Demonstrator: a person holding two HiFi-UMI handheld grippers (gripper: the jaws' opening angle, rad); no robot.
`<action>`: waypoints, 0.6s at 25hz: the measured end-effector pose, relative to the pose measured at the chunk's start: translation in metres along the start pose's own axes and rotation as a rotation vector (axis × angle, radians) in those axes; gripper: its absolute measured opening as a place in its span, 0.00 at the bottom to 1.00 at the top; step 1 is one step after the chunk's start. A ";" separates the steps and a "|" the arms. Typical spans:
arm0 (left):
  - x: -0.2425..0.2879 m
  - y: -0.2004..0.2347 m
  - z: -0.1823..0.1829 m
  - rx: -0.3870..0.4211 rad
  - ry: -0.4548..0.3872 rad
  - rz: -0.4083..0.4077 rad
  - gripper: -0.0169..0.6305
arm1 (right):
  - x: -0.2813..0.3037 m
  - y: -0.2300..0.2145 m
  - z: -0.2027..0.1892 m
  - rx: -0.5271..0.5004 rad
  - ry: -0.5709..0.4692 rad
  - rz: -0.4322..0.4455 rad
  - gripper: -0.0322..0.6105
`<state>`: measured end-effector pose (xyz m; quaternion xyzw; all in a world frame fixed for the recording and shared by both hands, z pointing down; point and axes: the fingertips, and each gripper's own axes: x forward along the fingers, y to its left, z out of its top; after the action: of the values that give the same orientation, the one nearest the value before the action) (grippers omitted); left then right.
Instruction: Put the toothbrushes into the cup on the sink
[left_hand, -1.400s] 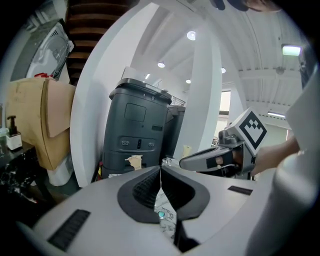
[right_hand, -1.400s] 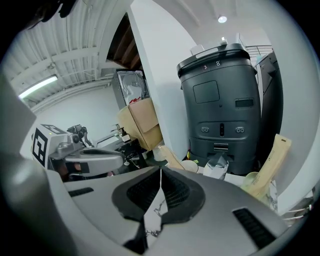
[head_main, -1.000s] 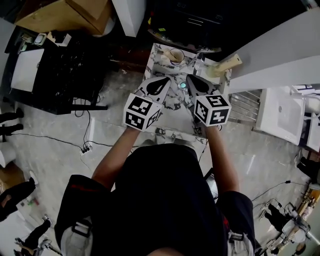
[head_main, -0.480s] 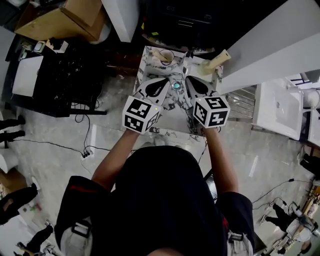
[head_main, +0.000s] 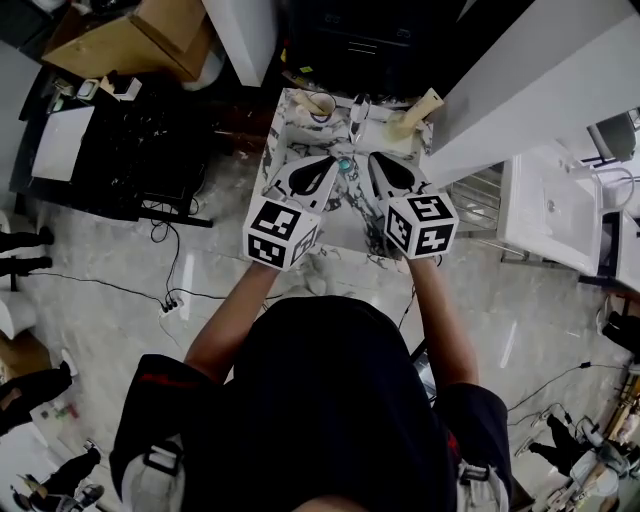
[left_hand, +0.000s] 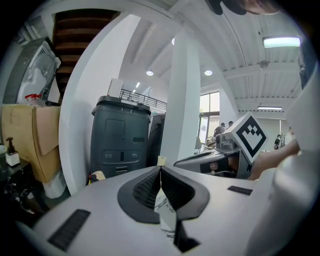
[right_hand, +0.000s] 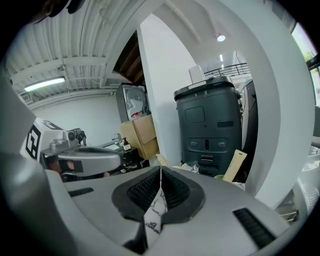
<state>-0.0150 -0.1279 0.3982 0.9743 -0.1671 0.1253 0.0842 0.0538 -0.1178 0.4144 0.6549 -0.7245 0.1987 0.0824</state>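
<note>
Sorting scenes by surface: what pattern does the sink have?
The sink is white marble with dark veins; the head view shows it best.

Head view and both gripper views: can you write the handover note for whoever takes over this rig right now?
Grippers: left hand-held gripper shut, empty; right hand-held gripper shut, empty. They are side by side over the marbled sink.
Things: the cup stands at the sink's back left corner, with something pale sticking out, too small to name. A beige stick is at the back right corner, outside the cup.
Done: cannot confirm.
Left: check the beige stick; if it is a toothbrush, it probably goes into the cup.
</note>
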 end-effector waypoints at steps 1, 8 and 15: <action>-0.003 -0.006 0.000 0.004 -0.003 0.003 0.05 | -0.006 0.001 -0.001 -0.002 -0.005 0.002 0.11; -0.019 -0.043 0.007 0.032 -0.037 0.023 0.05 | -0.044 0.009 -0.004 -0.010 -0.041 0.022 0.11; -0.038 -0.074 0.007 0.051 -0.056 0.050 0.05 | -0.078 0.019 -0.010 -0.019 -0.068 0.042 0.11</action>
<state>-0.0228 -0.0486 0.3719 0.9748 -0.1904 0.1040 0.0512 0.0437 -0.0407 0.3907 0.6452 -0.7422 0.1712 0.0597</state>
